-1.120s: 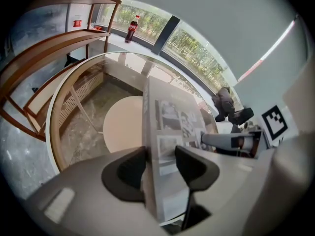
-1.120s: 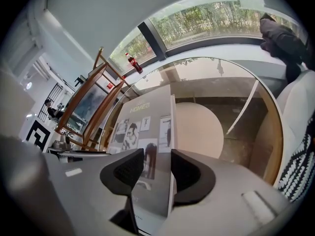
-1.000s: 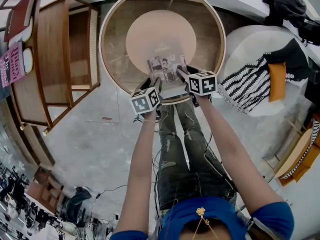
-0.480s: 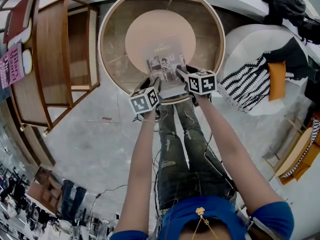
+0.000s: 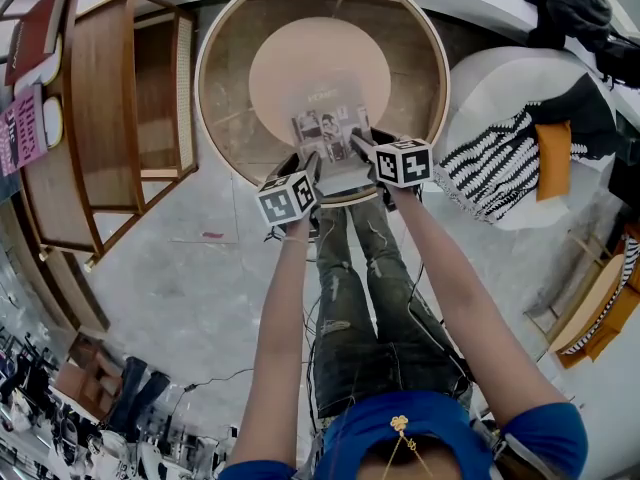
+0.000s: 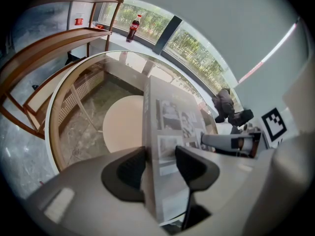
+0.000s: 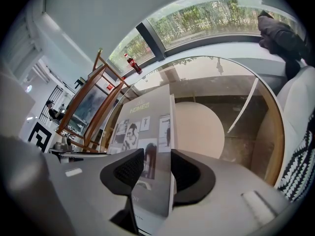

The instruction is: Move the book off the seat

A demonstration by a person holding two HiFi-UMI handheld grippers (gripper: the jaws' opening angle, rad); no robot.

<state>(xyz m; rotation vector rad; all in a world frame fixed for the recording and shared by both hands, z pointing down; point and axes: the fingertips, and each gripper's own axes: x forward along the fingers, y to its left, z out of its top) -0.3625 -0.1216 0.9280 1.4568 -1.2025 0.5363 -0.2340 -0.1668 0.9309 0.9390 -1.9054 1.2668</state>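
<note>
A grey book (image 5: 330,133) with photos on its cover hangs above the near edge of a round wood-rimmed glass table (image 5: 215,118). My left gripper (image 5: 312,163) is shut on its left edge. My right gripper (image 5: 362,146) is shut on its right edge. In the left gripper view the book (image 6: 170,127) stands on edge between the dark pads of the left gripper (image 6: 160,166). The right gripper view shows the cover (image 7: 147,127) running through the right gripper (image 7: 157,168), pads against both faces. A peach disc (image 5: 320,68) lies under the glass behind the book.
A wooden slatted chair (image 5: 110,118) stands to the left, with magazines (image 5: 25,128) beside it. At the right is a white seat (image 5: 500,78) with a striped cushion (image 5: 490,168) and an orange one (image 5: 553,163). Dark clothing (image 5: 575,8) lies at top right. A cola bottle (image 6: 133,28) stands on the window sill.
</note>
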